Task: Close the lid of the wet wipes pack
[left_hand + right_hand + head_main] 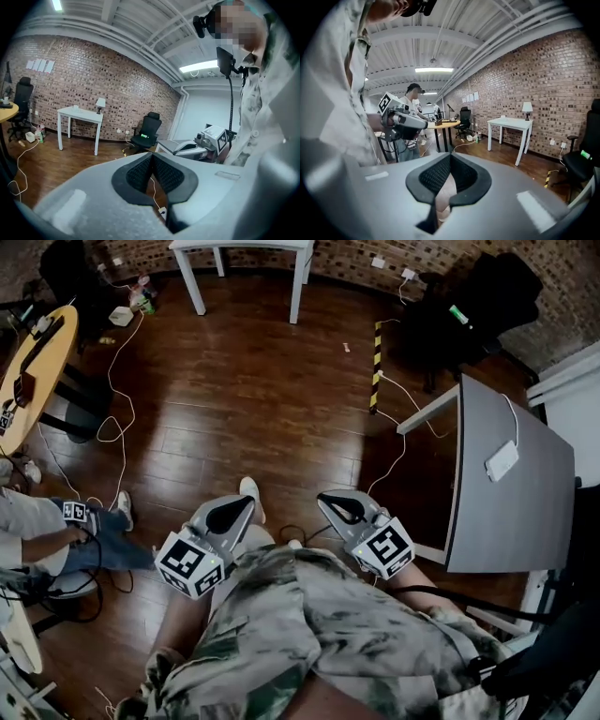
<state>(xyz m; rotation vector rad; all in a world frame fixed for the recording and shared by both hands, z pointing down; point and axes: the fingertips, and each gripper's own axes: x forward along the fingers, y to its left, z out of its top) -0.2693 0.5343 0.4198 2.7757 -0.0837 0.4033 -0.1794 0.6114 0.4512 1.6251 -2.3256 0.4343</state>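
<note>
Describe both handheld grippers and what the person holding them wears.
The left gripper and right gripper have pale grey, wedge-shaped shells with black textured pads lining the jaws. Each carries a white cube printed with black square markers. The person wears a green-and-beige patterned shirt.

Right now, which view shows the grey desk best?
Head view: the grey desk shows nearly whole, seen from above with its top face open to the camera. The left gripper view catches only a low, edge-on strip of it, far off. The right gripper view does not clearly show it.
</note>
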